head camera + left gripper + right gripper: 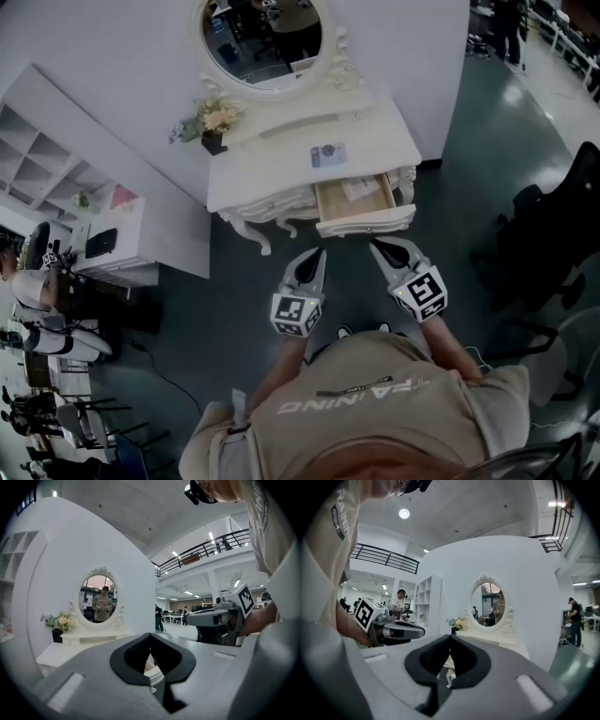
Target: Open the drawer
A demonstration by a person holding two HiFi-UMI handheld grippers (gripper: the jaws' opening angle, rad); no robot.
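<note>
From the head view I see the drawer (361,208) pulled out from under the right-hand part of the white table (272,173), its front edge towards me and a sheet of paper (359,190) lying flat inside it. Both tools hang in the air just short of that drawer front, and neither touches it. The left hand-held gripper (316,255) points at the table to the left of the drawer, and its own view shows the two jaws pressed together at the tips with nothing pinched between them; only a bit of white furniture shows through the gap behind the pads. The right hand-held gripper (376,246) points at the drawer's front edge, and its jaws are pressed together too and empty. The two tools sit side by side, near each other but apart, and each shows in the other's view. On the table top a small card (328,155) lies near the middle, a bunch of flowers (217,116) stands in a dark pot at the back left corner, and an oval mirror (262,37) rises against the wall behind. To the left stands a white shelf unit (56,141), and a black chair (553,216) is on the floor to the right.
</note>
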